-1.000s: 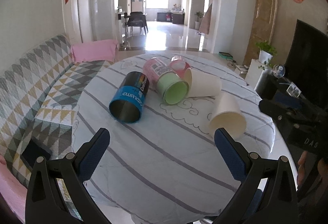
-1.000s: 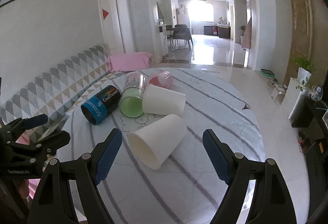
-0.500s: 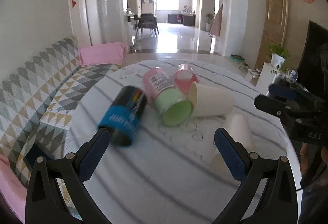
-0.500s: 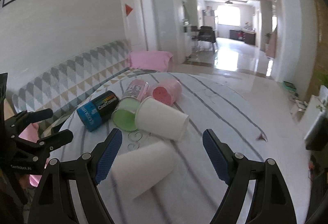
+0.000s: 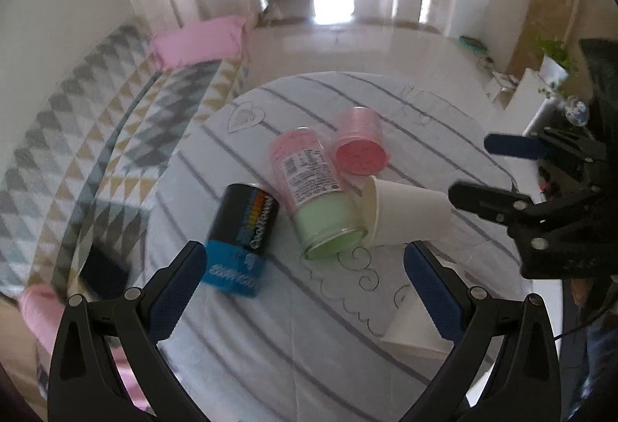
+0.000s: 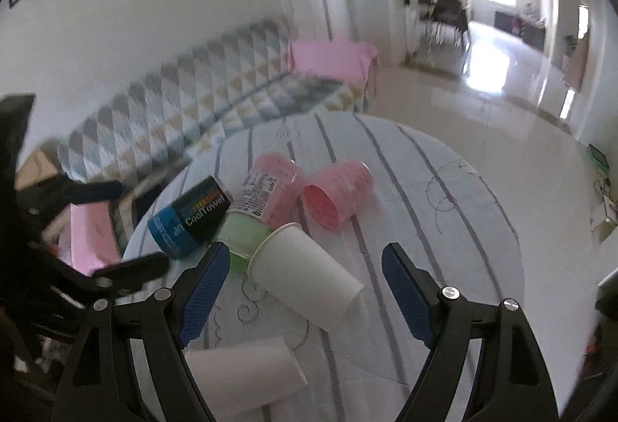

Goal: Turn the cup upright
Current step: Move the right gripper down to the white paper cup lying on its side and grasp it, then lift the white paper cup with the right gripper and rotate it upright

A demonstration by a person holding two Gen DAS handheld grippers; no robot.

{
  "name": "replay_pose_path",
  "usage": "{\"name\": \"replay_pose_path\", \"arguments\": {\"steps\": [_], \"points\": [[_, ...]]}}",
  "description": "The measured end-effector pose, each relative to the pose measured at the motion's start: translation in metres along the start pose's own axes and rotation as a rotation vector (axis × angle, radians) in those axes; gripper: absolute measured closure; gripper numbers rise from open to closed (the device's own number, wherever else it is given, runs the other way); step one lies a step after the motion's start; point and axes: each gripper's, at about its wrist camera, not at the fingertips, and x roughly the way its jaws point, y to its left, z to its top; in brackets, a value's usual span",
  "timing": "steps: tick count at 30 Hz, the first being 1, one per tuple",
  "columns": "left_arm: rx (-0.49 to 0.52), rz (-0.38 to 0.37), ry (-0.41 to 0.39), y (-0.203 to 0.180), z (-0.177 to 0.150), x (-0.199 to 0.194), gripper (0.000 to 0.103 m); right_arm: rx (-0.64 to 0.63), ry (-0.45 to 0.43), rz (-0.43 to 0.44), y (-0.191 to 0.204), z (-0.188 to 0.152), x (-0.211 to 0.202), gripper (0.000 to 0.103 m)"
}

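Several cups lie on their sides on a round table with a striped cloth (image 5: 270, 344). A black and blue can-shaped cup (image 5: 241, 236) (image 6: 189, 217) is at the left, then a pink and green cup (image 5: 313, 198) (image 6: 258, 209), a pink cup (image 5: 359, 147) (image 6: 336, 190) and a white paper cup (image 5: 405, 213) (image 6: 305, 279). A second white paper cup (image 5: 417, 321) (image 6: 243, 371) lies nearest. My left gripper (image 5: 305, 286) is open and empty above the near table. My right gripper (image 6: 301, 290) is open and empty, its jaws either side of the white paper cup's image.
A patterned sofa (image 5: 96, 136) (image 6: 201, 93) with a pink cushion (image 5: 201, 39) stands left of the table. A shiny tiled floor (image 5: 367, 28) lies beyond. A white stand with plants (image 5: 548, 74) is at the right.
Both grippers have moved forward and higher over the table, tilting down; the cups now sit closer and lower in both views. The cups themselves have not moved.
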Motion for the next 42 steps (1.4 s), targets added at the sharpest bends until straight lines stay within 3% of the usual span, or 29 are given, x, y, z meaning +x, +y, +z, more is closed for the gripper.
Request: {"name": "replay_pose_path", "arguments": {"steps": [4, 10, 16, 25, 28, 34, 37, 42], "points": [[-0.096, 0.037, 0.079, 0.003, 0.004, -0.017, 0.0, -0.045, 0.187, 0.092, -0.005, 0.018, 0.01, 0.021], [-0.248, -0.038, 0.128, -0.003, -0.013, -0.008, 0.0, -0.24, 0.361, 0.123, 0.008, 0.025, 0.044, 0.021], [-0.338, -0.059, 0.201, 0.01, -0.026, 0.034, 0.0, -0.351, 0.471, 0.11, 0.005, 0.028, 0.085, 0.021], [-0.357, -0.06, 0.261, 0.037, -0.029, 0.068, 0.0, -0.418, 0.603, 0.143, 0.015, 0.022, 0.132, 0.021], [-0.325, -0.07, 0.258, 0.036, -0.019, 0.067, 0.0, -0.345, 0.631, 0.155, 0.003, 0.025, 0.136, 0.028], [-0.235, -0.095, 0.259, 0.021, 0.008, 0.066, 0.0, -0.114, 0.598, 0.186, -0.034, 0.029, 0.108, 0.029], [-0.197, -0.13, 0.258, 0.01, 0.026, 0.065, 0.0, 0.093, 0.542, 0.175, -0.065, 0.031, 0.091, 0.029], [-0.101, -0.158, 0.249, -0.013, 0.056, 0.073, 0.0, 0.542, 0.406, 0.109, -0.135, 0.014, 0.064, 0.029]]}}
